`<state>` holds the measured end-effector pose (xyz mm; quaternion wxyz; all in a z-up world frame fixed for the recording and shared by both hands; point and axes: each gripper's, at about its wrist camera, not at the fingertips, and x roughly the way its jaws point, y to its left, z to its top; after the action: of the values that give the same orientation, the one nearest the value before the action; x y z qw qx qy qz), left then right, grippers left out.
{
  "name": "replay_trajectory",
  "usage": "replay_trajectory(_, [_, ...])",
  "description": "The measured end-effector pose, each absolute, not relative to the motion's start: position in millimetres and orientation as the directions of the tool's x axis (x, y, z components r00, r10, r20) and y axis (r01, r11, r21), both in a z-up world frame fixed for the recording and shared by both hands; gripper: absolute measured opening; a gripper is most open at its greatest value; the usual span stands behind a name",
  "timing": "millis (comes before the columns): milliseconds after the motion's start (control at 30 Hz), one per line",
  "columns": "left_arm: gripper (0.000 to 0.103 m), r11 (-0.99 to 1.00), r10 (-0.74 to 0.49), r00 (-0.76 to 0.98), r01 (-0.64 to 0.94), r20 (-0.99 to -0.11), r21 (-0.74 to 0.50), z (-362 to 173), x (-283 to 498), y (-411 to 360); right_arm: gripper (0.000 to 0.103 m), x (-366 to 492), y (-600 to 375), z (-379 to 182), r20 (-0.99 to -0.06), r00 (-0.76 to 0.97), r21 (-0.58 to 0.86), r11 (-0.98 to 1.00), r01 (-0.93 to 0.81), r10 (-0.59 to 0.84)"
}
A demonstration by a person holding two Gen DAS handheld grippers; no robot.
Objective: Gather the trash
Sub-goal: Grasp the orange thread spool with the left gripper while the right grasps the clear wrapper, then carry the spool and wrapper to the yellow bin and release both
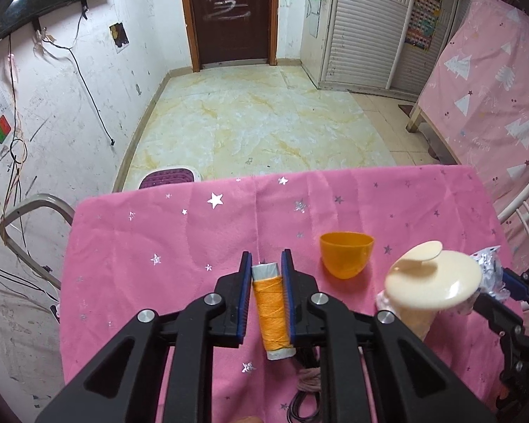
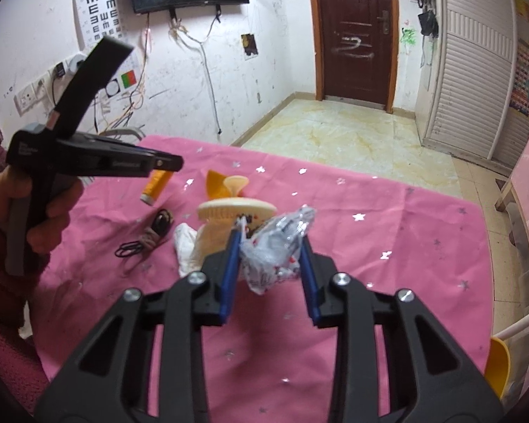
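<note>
1. Orange thread wound on a grey spool (image 1: 272, 312) sits between the narrowed fingers of my left tool (image 1: 266, 264). From the right wrist view the spool hangs in the air under that tool, clear of the pink star-printed surface (image 1: 141, 246), so I judge it gripped. It is stiff at the core and light, and the side-on hold across the winding looks sound.

2. Below and just right of the spool lie a knot of brownish cord (image 2: 158, 229) and a loop of black elastic (image 2: 130, 248), both resting on the cloth.

3. Next comes an orange plastic cup (image 1: 346, 254), standing alone and open-topped beyond the tools.

4. Beside it stands a cream lidded bin (image 1: 435, 283), its flat lid down with a round tab raised above it. A white crumpled scrap (image 2: 185, 246) lies touching its base.

5. Furthest right, my right tool (image 2: 271, 243) stands half open around a crinkled clear-and-silver wrapper (image 2: 278, 246), held up just beside the bin's lid. One pad touches it; whether the other does, I cannot tell. I expect it to be nearly weightless, soft and slippery, springing back once released, so the bunched middle is the place to pinch, not a loose corner.
</note>
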<state>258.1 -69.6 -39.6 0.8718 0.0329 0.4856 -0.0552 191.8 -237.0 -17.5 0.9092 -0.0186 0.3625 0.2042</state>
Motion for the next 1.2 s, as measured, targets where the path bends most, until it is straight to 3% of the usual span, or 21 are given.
replay_trajectory(733, [0.008, 0.967, -0.116, 0.597, 0.25, -0.794, 0.047, 20.0, 223.8, -157.8, 0.03, 145.8, -337.3, 3.5, -0.582, 0.762, 0.141, 0.957, -0.252, 0.286])
replay_trajectory(1200, [0.008, 0.927, -0.166, 0.588, 0.367, -0.792, 0.078, 27.0, 208.6, -249.5, 0.03, 107.4, -426.0, -1.8, -0.557, 0.81, 0.167, 0.98, -0.107, 0.184])
